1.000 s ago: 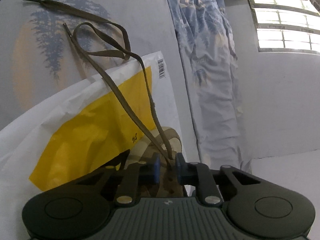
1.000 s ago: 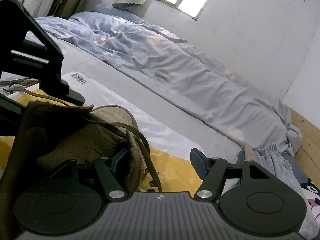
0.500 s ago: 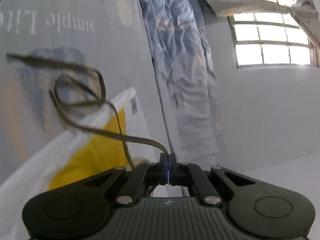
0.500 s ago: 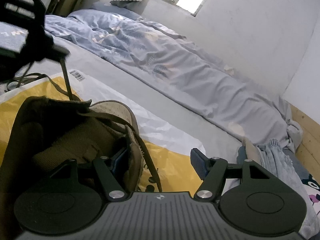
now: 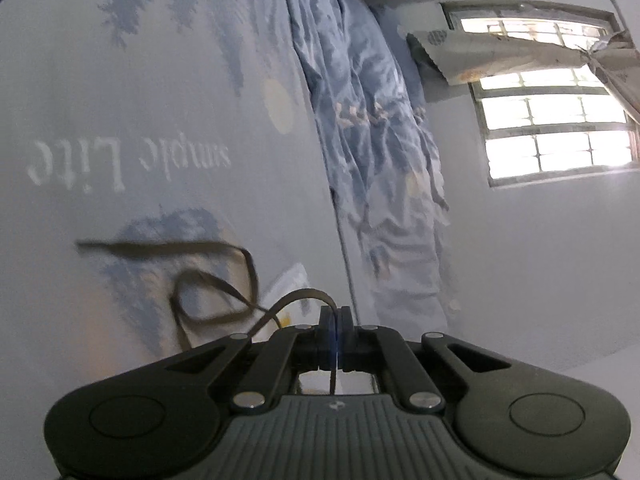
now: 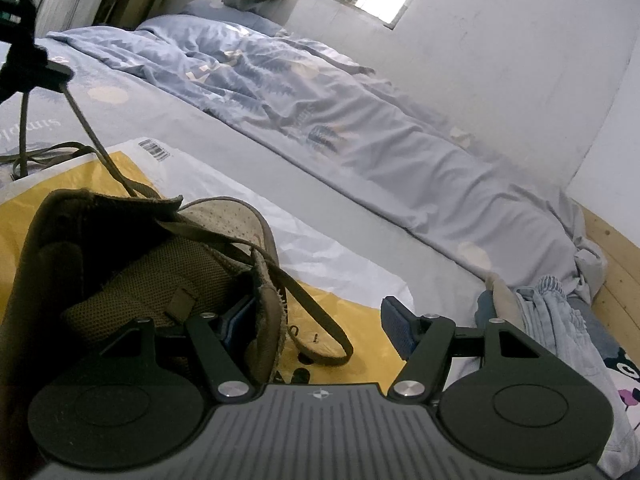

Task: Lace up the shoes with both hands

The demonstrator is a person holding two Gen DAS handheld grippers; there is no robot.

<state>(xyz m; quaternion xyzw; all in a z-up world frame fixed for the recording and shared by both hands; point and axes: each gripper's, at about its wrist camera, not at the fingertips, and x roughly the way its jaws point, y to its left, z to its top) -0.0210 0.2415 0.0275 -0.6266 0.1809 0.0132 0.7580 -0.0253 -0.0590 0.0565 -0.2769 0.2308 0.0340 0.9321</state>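
An olive-brown shoe lies on a yellow and white plastic bag on the bed. My left gripper is shut on the shoe's brown lace, which loops over the sheet to its left. In the right wrist view the left gripper hangs up at the far left, and the lace runs taut from it down to the shoe. My right gripper stands open. Its left finger is inside the shoe's opening and its right finger is in free air, with the shoe's side wall and a lace loop between them.
A crumpled blue quilt lies along the wall side of the bed. The printed grey sheet spreads beyond the bag. Bundled clothes and a wooden bed edge sit at the right. A window is in the far wall.
The left gripper closed on the lace and drew it up and away from the shoe, which dropped out of its view. The right gripper kept still and open.
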